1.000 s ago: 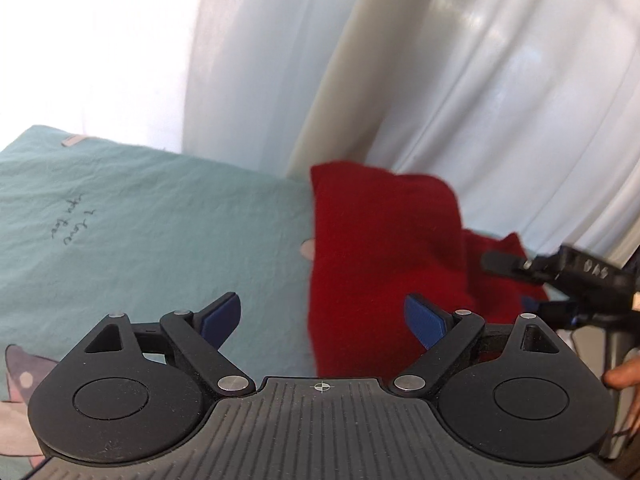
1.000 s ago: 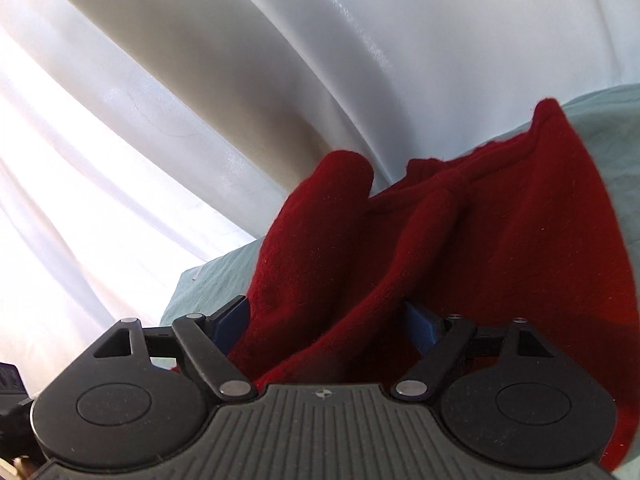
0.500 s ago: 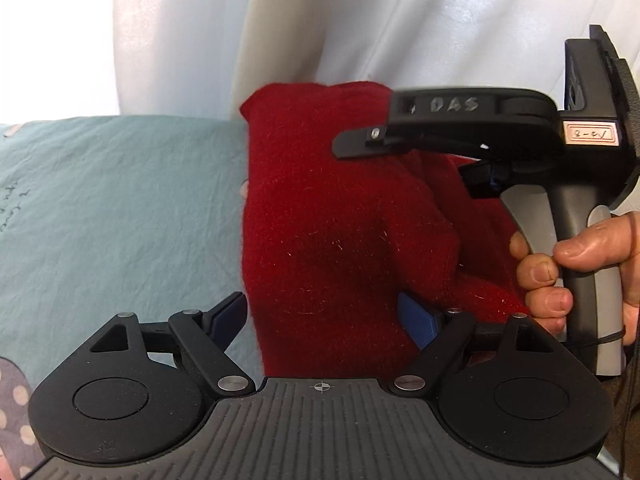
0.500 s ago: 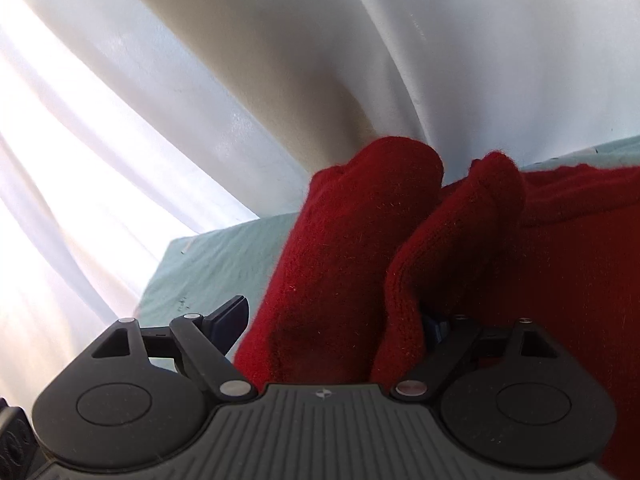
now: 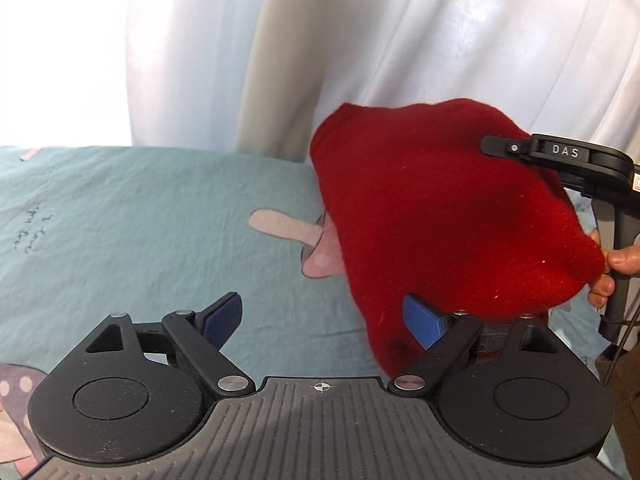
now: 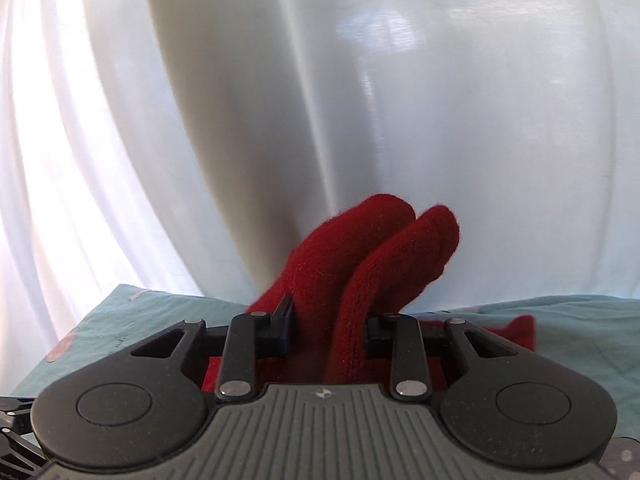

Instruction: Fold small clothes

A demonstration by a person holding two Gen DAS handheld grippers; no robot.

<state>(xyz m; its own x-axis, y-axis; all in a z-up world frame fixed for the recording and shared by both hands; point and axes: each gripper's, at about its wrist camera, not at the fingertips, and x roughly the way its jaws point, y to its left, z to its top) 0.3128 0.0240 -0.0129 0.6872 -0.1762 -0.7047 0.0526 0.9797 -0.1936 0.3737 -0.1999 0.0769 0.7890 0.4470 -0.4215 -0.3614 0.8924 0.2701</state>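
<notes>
Sweater [image 5: 448,216]: a small red knit, lifted off the sheet [image 5: 132,224] at its right side and bunched into a hump, with its lower part still trailing on the sheet near the left gripper [image 5: 324,314]. The right gripper [image 6: 328,330] is clamped on a thick doubled wad of it, two rounded folds standing up past the fingers. The left gripper's jaws stand wide apart and hold nothing; its right pad [image 5: 424,326] sits against the sweater's near edge, its left pad over bare sheet.

What could go wrong, as I judge it:

- The wad between the right fingers is bulky and fuzzy, so the grip probably bites only the outer layers. A quick swing could let an inner layer slide out and drop crooked on the sheet.
- With only one side held, the rest hangs by its own weight. Carried over like this, it would likely land as a lump, not a flat fold.
- If the left gripper closes where it is, it may pinch the sheet along with the sweater edge and drag both.
- The curtain [image 6: 360,100] hangs just behind the sweater; a high lift could brush into it.
</notes>
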